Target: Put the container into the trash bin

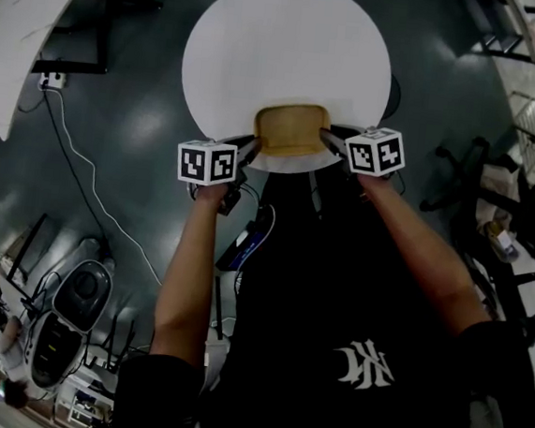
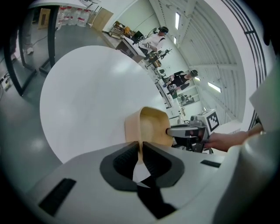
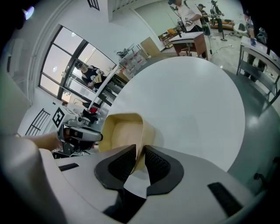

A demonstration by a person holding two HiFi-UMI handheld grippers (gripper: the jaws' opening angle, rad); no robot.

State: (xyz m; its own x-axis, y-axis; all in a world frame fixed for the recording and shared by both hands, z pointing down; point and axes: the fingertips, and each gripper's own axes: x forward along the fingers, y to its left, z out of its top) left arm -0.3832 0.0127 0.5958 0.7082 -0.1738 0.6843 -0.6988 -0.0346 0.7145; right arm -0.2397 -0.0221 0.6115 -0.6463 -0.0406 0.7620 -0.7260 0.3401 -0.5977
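The container [image 1: 292, 129] sits between the two tongs, at the near edge of the round white surface [image 1: 284, 41], with its open side up. It is a tan, thin-walled tray with rounded corners and a matte, pulp-like look, and no contents show in it. I judge it very light, with some give in it: stiff enough to hold its shape, but likely to buckle or crease under a hard squeeze. The matte wall should hold well against the ribbed pads, so slipping looks a small risk. The left tongs [image 2: 140, 151] are closed on the container's left wall, which stands edge-on between the pads and is pinched just below the rim. The right tongs [image 3: 140, 153] have the opposite wall between their pads, drawn in nearly as close and apparently pressing on it. The two holds lie across from each other, which suits a tray this thin. A single pinch on one wall would probably let it tip and flex, while two opposed holds should keep it level. The rim is the soundest place to hold, being the stiffest line of the wall, and light pressure should do. No bin can be made out in any view, so I cannot say which way the carry must go.
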